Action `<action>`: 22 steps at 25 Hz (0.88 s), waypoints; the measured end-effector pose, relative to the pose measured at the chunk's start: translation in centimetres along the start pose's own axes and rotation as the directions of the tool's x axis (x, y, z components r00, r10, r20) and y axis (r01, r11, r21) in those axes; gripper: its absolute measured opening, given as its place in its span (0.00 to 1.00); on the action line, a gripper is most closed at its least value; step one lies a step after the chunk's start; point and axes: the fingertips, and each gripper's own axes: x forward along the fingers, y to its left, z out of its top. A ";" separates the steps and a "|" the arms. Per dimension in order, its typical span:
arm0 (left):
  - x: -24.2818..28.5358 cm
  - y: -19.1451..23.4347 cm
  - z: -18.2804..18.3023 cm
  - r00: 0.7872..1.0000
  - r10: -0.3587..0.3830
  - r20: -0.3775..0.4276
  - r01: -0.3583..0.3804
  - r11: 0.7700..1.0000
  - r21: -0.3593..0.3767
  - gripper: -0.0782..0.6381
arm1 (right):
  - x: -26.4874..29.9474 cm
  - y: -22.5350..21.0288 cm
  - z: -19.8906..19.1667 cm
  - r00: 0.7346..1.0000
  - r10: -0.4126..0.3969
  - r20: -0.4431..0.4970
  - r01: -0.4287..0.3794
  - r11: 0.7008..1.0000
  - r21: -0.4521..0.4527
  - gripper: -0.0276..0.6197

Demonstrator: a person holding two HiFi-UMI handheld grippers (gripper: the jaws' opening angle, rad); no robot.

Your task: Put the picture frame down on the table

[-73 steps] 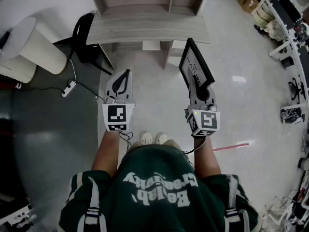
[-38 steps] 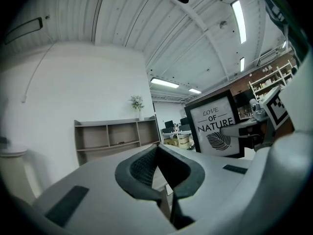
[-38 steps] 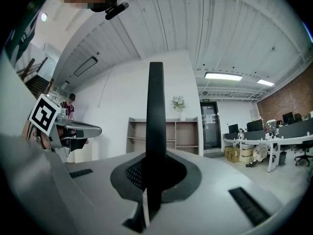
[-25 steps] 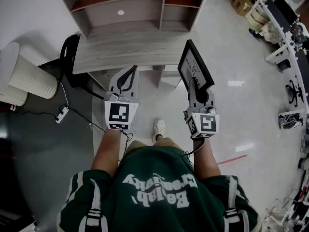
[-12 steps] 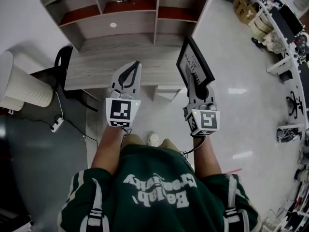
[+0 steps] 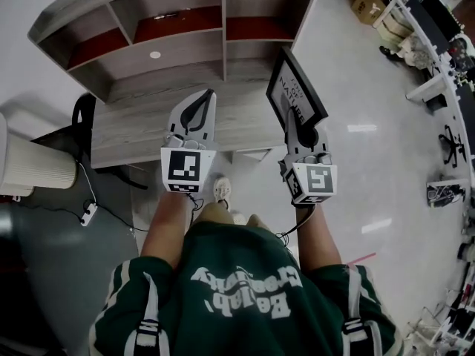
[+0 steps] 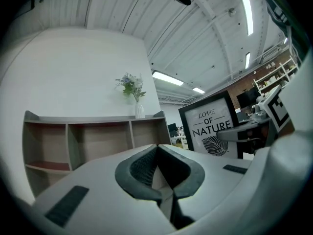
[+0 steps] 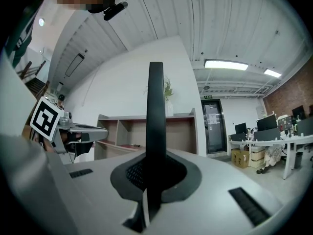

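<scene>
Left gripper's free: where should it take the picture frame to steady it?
Probably the top border, from above, jaws straddling its thin edge: the picture frame stands upright, print facing the left gripper, with the right gripper pinching a lower edge.

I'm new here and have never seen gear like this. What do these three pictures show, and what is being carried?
No robot here: a person wears a head camera and holds a two-jaw tool in each hand. The head view looks down on both; the other two pictures come from cameras riding on each tool. The left gripper has its jaws together, empty. The right gripper clamps a black picture frame upright by its edge. Ahead stands a wooden table with a shelf unit; a vase of flowers tops it.
</scene>
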 end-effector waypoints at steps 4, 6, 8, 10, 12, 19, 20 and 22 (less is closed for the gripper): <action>6.5 2.7 -0.4 0.999 -0.052 0.015 0.052 0.999 0.000 0.13 | 6.2 -2.0 0.3 0.999 -0.039 -0.001 0.039 0.999 -0.009 0.10; 9.6 4.0 -0.5 0.997 -0.078 0.025 0.078 0.997 0.001 0.13 | 9.2 -3.1 0.6 0.998 -0.065 0.003 0.065 0.998 -0.013 0.10; 12.4 5.4 -0.5 0.994 -0.102 0.036 0.102 0.995 -0.001 0.13 | 12.0 -4.1 0.8 0.996 -0.090 0.006 0.090 0.996 -0.015 0.10; 14.9 6.5 -0.8 0.991 -0.126 0.042 0.126 0.992 -0.002 0.13 | 14.6 -4.9 0.9 0.994 -0.110 0.008 0.111 0.994 -0.015 0.10; 17.3 7.3 -1.4 0.988 -0.146 0.045 0.146 0.989 -0.001 0.13 | 16.9 -5.7 0.7 0.992 -0.125 0.011 0.125 0.992 -0.020 0.10; 24.0 7.3 -0.8 0.983 -0.179 0.049 0.179 0.984 -0.009 0.13 | 22.0 -10.4 1.4 0.989 -0.147 -0.003 0.146 0.989 -0.018 0.10; 25.0 7.1 -0.5 0.983 -0.177 0.048 0.178 0.984 -0.010 0.13 | 22.7 -11.3 1.6 0.990 -0.143 -0.005 0.143 0.990 -0.018 0.10; 26.5 7.4 -0.8 0.984 -0.172 0.045 0.172 0.985 -0.014 0.13 | 24.3 -12.2 1.4 0.990 -0.140 -0.010 0.139 0.990 -0.017 0.10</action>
